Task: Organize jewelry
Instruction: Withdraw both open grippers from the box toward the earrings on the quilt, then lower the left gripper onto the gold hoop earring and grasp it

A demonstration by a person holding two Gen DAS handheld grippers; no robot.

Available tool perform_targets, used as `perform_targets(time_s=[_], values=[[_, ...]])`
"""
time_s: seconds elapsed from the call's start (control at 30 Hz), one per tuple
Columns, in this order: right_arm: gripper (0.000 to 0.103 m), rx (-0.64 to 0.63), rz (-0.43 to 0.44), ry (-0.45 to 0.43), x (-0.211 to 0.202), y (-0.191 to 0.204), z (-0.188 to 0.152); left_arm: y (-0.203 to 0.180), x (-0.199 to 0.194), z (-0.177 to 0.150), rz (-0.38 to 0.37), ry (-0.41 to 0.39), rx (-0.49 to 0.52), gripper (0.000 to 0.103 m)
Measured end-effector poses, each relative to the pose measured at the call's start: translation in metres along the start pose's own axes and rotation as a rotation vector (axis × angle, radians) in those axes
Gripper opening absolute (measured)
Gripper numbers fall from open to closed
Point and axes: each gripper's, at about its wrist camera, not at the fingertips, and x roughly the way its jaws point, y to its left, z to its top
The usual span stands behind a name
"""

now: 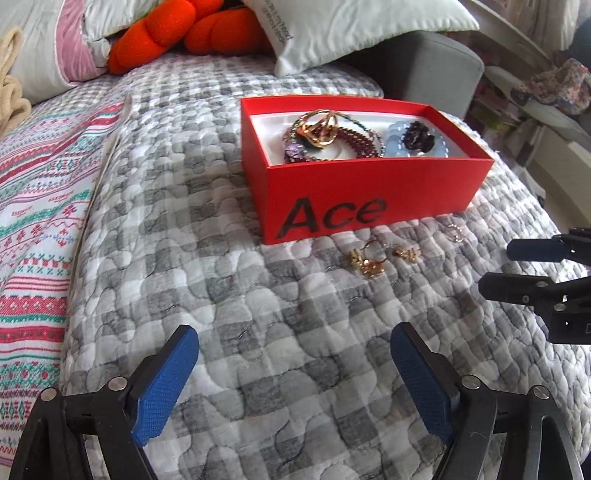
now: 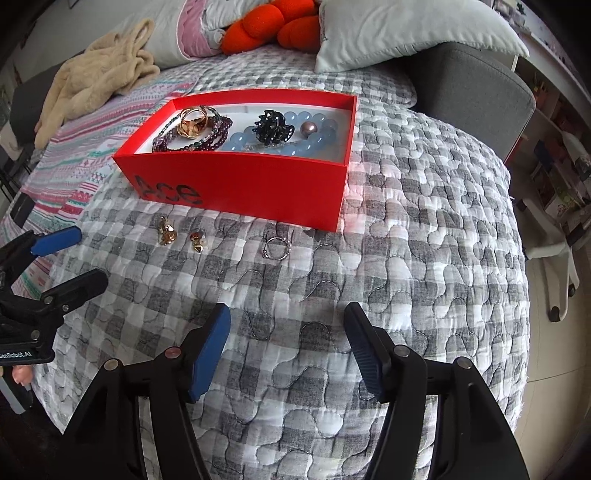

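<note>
A red "Ace" box (image 1: 369,192) (image 2: 258,184) sits on the grey checked quilt (image 1: 221,295). It holds dark red bead bracelets (image 2: 192,142), gold rings (image 2: 192,123), blue beads (image 2: 306,142) and a black hair claw (image 2: 271,127). On the quilt in front of the box lie gold earrings (image 1: 365,260) (image 2: 166,230), a small amber earring (image 1: 406,254) (image 2: 197,238) and a silver ring (image 2: 276,249) (image 1: 456,232). My left gripper (image 1: 291,373) (image 2: 86,256) is open and empty, short of the earrings. My right gripper (image 2: 288,339) (image 1: 495,267) is open and empty, short of the silver ring.
Pillows (image 2: 406,29), an orange plush (image 1: 184,33) and a beige garment (image 2: 96,81) lie behind the box. A striped patterned blanket (image 1: 37,221) covers the left. A grey upholstered block (image 2: 476,92) stands at the back right. The bed edge drops off at the right (image 2: 517,295).
</note>
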Motion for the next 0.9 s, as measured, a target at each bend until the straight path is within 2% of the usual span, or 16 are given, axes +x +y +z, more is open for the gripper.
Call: perform_targets(time_s=[0.07,0.13,0.17,0.23,0.27,0.33,0.53,0.77,0.9], values=[[0.067,0.021,0.016,-0.003,-0.002,-0.006,0.001,-0.005,0.007,0.004,-0.035,0.009,0.014,0.075],[0.067,0.034,0.020,-0.003,-0.003,-0.011,0.002,-0.009,0.014,0.008,-0.055,0.012,0.024,0.055],[0.067,0.038,0.021,-0.002,-0.003,-0.015,0.003,-0.012,0.016,0.010,-0.052,0.010,0.036,0.052],[0.067,0.036,0.022,0.002,-0.003,-0.017,0.002,-0.016,0.019,0.014,-0.088,0.016,0.053,0.033],[0.067,0.032,0.022,0.002,-0.003,-0.018,0.001,-0.018,0.021,0.016,-0.101,0.021,0.052,0.031],[0.067,0.030,0.021,0.002,-0.003,-0.022,0.000,-0.022,0.023,0.019,-0.130,0.030,0.058,0.026],[0.067,0.017,0.026,0.002,-0.002,-0.026,-0.001,-0.034,0.030,0.025,-0.143,0.051,0.087,0.021],[0.067,0.021,0.034,0.001,-0.004,-0.033,0.001,-0.042,0.040,0.032,-0.124,0.047,0.098,0.021],[0.067,0.026,0.035,0.000,-0.005,-0.036,0.003,-0.045,0.043,0.034,-0.097,0.043,0.107,0.012]])
